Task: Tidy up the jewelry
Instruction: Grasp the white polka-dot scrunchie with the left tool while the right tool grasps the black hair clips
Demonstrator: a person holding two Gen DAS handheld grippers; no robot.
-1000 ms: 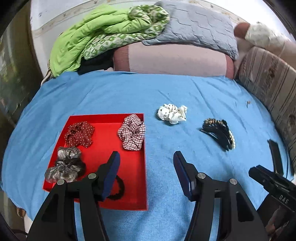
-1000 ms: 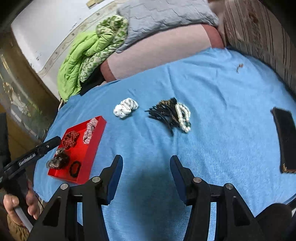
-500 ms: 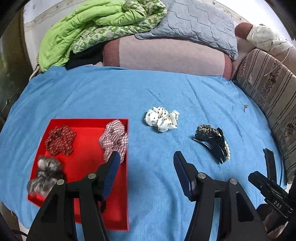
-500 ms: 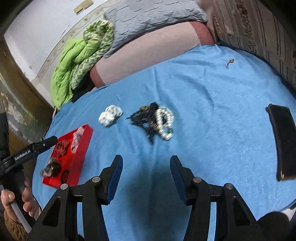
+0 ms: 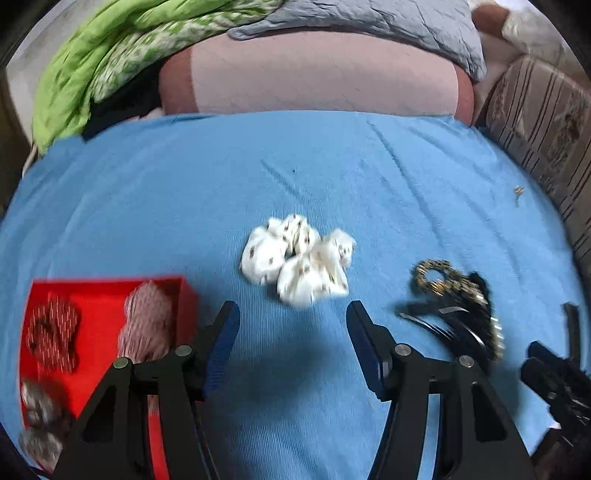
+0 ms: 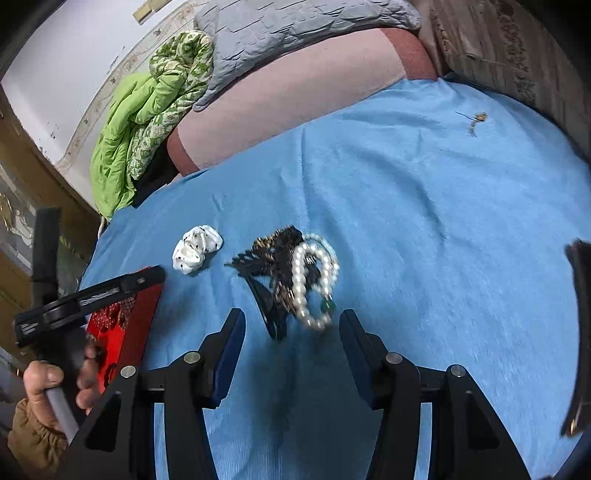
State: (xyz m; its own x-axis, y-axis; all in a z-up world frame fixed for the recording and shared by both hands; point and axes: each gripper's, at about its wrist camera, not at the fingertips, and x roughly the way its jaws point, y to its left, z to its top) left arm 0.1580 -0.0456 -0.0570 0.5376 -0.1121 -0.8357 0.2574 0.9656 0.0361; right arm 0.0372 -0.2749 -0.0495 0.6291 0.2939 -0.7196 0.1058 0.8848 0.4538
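Observation:
A white dotted scrunchie (image 5: 299,258) lies on the blue cloth just ahead of my open, empty left gripper (image 5: 291,314); it also shows in the right wrist view (image 6: 197,249). A red tray (image 5: 99,295) at the left holds a red dotted scrunchie (image 5: 51,339), a plaid scrunchie (image 5: 147,325) and a grey one (image 5: 40,424). A black hair claw (image 6: 273,269) with a pearl bracelet (image 6: 312,280) lies just ahead of my open, empty right gripper (image 6: 291,321). The pile also shows in the left wrist view (image 5: 454,306).
A pink bolster (image 5: 314,77), green quilt (image 5: 110,62) and grey pillow (image 6: 295,26) line the far edge. A patterned sofa (image 5: 546,122) borders the right. A dark phone (image 6: 581,332) lies at the right. A small trinket (image 6: 474,120) sits far right.
Both grippers have moved forward and lower: the left toward the white scrunchie, with the tray sliding left, the right toward the claw and pearls. Both stay open.

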